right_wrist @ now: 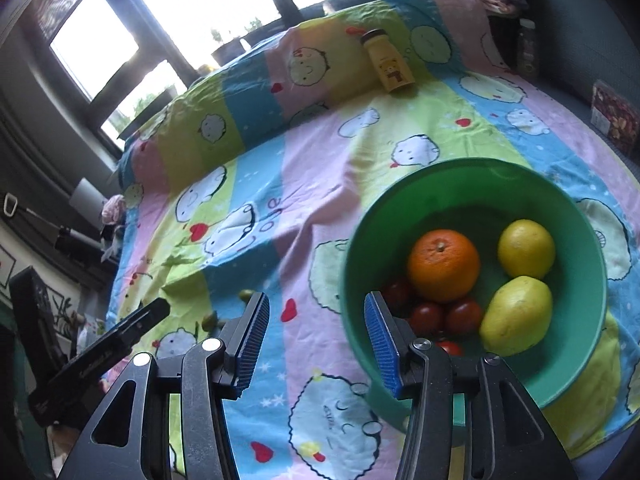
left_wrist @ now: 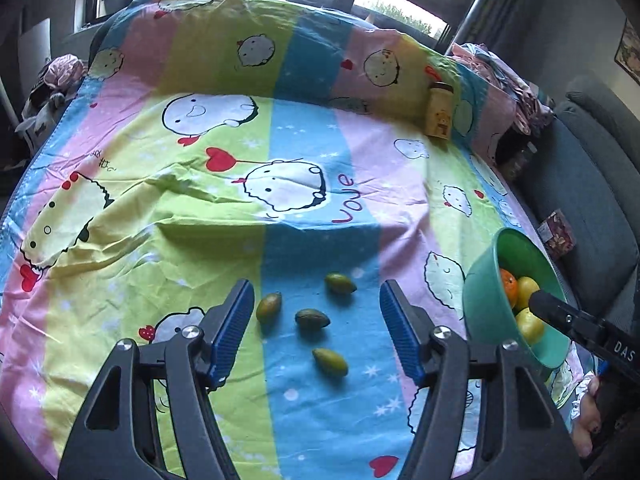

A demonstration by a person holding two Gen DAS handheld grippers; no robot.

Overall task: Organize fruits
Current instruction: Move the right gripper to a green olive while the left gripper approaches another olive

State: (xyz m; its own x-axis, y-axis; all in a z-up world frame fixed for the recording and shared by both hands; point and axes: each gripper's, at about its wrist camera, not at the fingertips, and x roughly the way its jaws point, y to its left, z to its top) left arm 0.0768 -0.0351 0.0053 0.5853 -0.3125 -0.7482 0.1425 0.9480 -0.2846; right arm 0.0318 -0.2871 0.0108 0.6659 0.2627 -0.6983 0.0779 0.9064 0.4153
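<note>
Several small green olive-like fruits lie on the cartoon-print cloth: one (left_wrist: 340, 283) farthest, one (left_wrist: 269, 307) by my left finger, a darker one (left_wrist: 312, 318) in the middle, one (left_wrist: 330, 362) nearest. My left gripper (left_wrist: 316, 332) is open above them, empty. A green bowl (right_wrist: 592, 280) holds an orange (right_wrist: 443, 265), two yellow lemons (right_wrist: 526, 248) (right_wrist: 516, 315) and several small red fruits (right_wrist: 464, 316). The bowl also shows in the left wrist view (left_wrist: 480, 300). My right gripper (right_wrist: 316, 340) is open and empty at the bowl's near-left rim.
A yellow bottle (right_wrist: 387, 60) stands at the back of the table, also in the left wrist view (left_wrist: 440, 109). The cloth (left_wrist: 160, 208) is wrinkled. A grey sofa (left_wrist: 592, 184) with a printed box (right_wrist: 616, 116) runs along the right. Windows lie behind.
</note>
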